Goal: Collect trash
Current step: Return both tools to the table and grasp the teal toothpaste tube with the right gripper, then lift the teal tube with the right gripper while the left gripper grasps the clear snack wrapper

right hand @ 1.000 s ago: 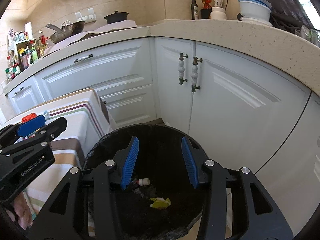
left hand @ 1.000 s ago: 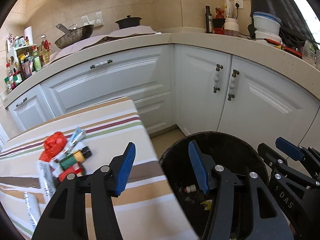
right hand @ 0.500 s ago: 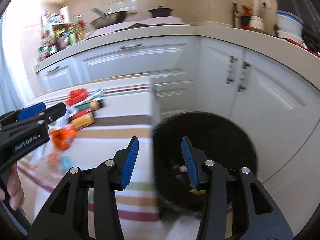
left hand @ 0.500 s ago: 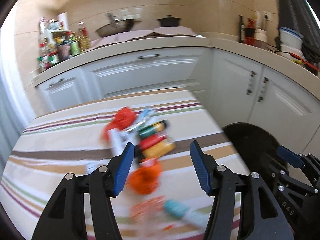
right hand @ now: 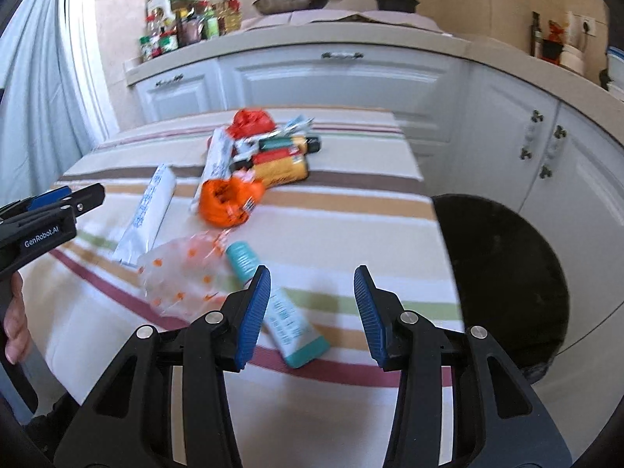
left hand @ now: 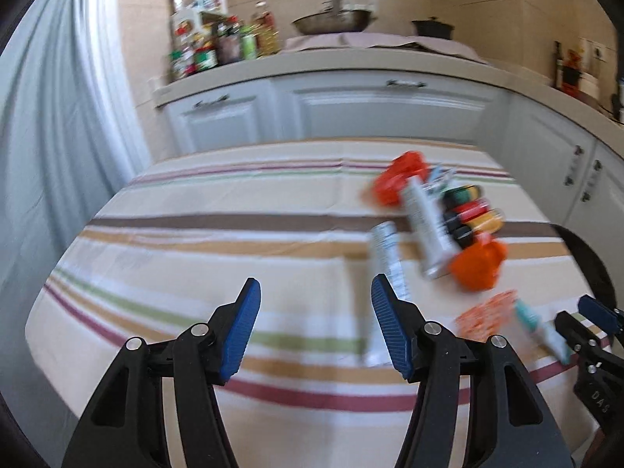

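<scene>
Trash lies in a heap on the striped tablecloth (right hand: 351,210): an orange crumpled bag (right hand: 228,202), a teal tube (right hand: 280,304), a clear wrapper with orange dots (right hand: 183,273), a white wrapper (right hand: 150,210), a red bag (right hand: 249,121) and a yellow packet (right hand: 282,169). My right gripper (right hand: 312,277) hovers open over the cloth, its left finger just beside the teal tube, nothing between the pads. My left gripper (left hand: 316,292) is open over bare cloth, left of the white wrapper (left hand: 386,257) and the orange bag (left hand: 477,265). The black-lined bin (right hand: 503,273) stands right of the table.
White kitchen cabinets (right hand: 343,74) wrap around behind the table and to its right, under a counter with bottles (right hand: 179,27), a pan and a pot. A pale curtain (left hand: 58,136) hangs at the left. A person's fingers (right hand: 15,327) hold the left gripper's handle.
Both grippers have swung left, away from above the bin and over the table. The trash heap has come into the middle of both views; the bin has slid to the right edge.
</scene>
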The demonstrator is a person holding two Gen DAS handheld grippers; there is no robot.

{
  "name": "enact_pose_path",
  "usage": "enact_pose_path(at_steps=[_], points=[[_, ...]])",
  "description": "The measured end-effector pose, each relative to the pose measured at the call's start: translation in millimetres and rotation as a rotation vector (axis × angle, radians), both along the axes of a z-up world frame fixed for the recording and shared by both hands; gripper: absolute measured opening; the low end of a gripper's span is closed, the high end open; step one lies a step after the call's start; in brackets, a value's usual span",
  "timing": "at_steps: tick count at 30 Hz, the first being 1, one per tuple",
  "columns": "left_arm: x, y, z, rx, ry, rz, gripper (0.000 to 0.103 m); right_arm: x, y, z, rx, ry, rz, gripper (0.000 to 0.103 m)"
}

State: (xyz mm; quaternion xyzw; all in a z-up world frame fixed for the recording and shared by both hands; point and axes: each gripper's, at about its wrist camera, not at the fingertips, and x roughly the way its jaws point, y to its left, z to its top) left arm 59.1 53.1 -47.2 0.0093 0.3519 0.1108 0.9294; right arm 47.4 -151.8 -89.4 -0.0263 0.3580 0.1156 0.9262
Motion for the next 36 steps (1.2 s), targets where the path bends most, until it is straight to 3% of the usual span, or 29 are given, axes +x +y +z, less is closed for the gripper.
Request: enact_pose_path(at_steps=[12,14,15,18,36], points=[[-14,40,-16,-0.018,0.033,0.09,0.058,0,16,-12,-0.041,0.043,0.026,0.043],[-15,39,-16,-0.023,0.035,0.088,0.058,0,17,-12,-0.053,0.041,0.027,0.039],[-14,39,-17,-0.028,0.036,0.08,0.058,0,17,-12,-0.057,0.039,0.025,0.031],[-15,34,-17,-0.025,0.037,0.066,0.058,0,14,-12,-0.068,0.035,0.018,0.02],[-17,-17,-1,-0.07,0.002,-0.072,0.058,-1,-23,-3,-0.002,-0.001,-0.054,0.017]])
